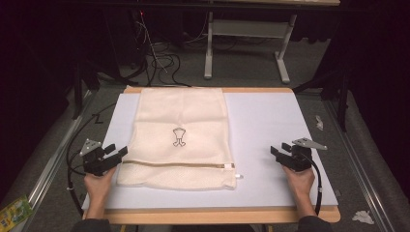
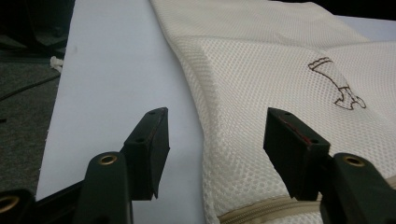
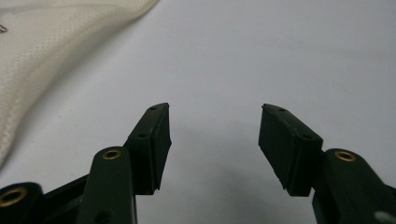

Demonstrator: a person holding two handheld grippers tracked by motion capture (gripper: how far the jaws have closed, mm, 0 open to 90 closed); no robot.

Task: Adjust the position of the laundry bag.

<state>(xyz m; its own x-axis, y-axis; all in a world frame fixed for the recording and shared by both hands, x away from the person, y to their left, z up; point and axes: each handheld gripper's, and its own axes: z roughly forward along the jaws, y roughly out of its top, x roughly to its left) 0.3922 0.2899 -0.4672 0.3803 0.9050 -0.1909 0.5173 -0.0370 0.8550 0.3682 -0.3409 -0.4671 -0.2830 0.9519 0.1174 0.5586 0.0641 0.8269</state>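
A: Mesh laundry bag [image 1: 180, 137] lies flat on the white board [image 1: 270, 135], left of centre. Handling?

B: Soft, light, limp, I'd judge; pinch near the zipper [image 1: 179, 164] hem.

A: Orientation?

B: Long axis runs away from the person, zipper end nearest.

A: Tools?

B: Left gripper [image 1: 116, 153] at the bag's near-left corner, right gripper [image 1: 279, 151] well right of it; both jaws apart, empty.

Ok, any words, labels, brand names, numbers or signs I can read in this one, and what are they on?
No readable words or numbers.
Mesh laundry bag: a small dark outline emblem stitched on it, a picture and not letters.
Green and yellow packet on the floor at bottom left of the high view: it has print, too small and blurred to read.
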